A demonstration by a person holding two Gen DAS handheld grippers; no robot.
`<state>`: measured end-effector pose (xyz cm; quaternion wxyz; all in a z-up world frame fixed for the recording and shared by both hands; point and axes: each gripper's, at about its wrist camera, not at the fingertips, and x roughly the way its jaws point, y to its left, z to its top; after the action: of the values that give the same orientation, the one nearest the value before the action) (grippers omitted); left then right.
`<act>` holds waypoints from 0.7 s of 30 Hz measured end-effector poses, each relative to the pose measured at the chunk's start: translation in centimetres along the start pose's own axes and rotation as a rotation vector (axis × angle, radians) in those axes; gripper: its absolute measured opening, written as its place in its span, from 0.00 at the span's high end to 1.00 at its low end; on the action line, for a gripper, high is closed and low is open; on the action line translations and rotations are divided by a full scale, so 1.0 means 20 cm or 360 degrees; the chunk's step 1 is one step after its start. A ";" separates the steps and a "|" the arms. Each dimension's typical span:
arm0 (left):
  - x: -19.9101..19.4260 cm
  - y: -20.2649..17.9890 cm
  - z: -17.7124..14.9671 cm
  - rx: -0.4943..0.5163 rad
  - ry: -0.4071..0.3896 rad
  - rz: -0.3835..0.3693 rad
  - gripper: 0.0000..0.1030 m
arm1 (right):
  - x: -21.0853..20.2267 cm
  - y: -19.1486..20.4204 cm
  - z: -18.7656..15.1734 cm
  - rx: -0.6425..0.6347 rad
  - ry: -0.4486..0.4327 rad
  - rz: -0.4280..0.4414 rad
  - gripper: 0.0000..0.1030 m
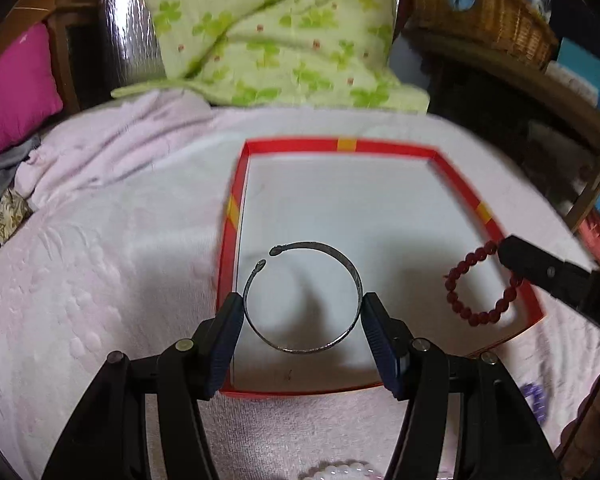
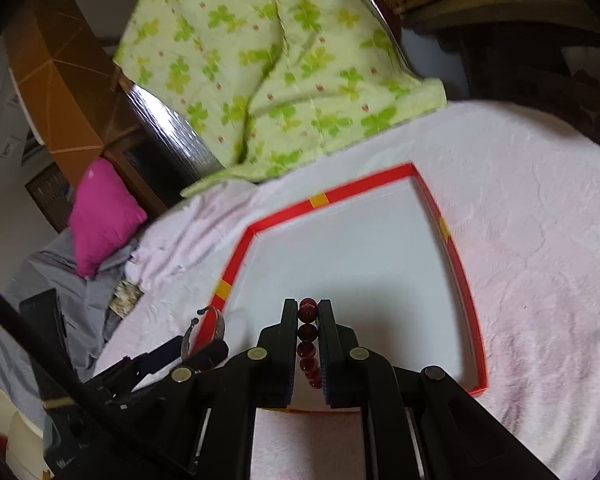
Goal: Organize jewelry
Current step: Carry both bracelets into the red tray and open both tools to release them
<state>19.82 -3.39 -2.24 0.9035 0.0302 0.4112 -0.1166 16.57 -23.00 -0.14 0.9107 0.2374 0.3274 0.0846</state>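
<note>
A shallow red-rimmed box point(image 1: 342, 144) with a white floor lies on a pale pink towel. My left gripper point(image 1: 302, 312) is shut on a silver open cuff bangle point(image 1: 342, 258), pressed against its two sides, and holds it above the box's near left part. My right gripper point(image 2: 309, 312) is shut on a dark red bead bracelet point(image 2: 308, 334), which hangs over the box's right side in the left wrist view point(image 1: 466, 262). The right wrist view also shows the box point(image 2: 366, 182) and the bangle point(image 2: 220, 322) at lower left.
A green clover-print cloth point(image 1: 276, 32) lies behind the box. A magenta cushion point(image 1: 16, 88) sits at left, a wicker basket point(image 1: 484, 12) at upper right. A pale bead bracelet point(image 1: 336, 472) and a purple item point(image 1: 534, 398) lie on the towel point(image 1: 100, 264) near me.
</note>
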 end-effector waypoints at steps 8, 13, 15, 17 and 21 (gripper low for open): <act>0.07 -0.03 -0.08 0.0038 0.0140 -0.0014 0.39 | 0.09 -0.12 -0.02 0.0091 0.0130 -0.0082 0.87; 0.05 -0.01 -0.10 -0.0027 0.0201 -0.0079 0.39 | 0.09 -0.19 -0.03 0.0127 0.0211 -0.0115 0.81; 0.04 -0.02 -0.10 -0.0029 0.0210 -0.0079 0.39 | 0.08 -0.20 -0.03 0.0118 0.0230 -0.0137 0.80; 0.02 -0.02 -0.11 -0.0023 0.0215 -0.0073 0.39 | 0.09 -0.22 -0.04 0.0115 0.0277 -0.0163 0.80; 0.00 -0.04 -0.13 0.0001 0.0226 -0.0055 0.39 | 0.09 -0.27 -0.06 0.0169 0.0400 -0.0167 0.80</act>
<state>17.70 -3.84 -3.83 0.8699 0.0317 0.4748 -0.1298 17.20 -26.69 -4.71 0.8518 0.2554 0.4548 0.0486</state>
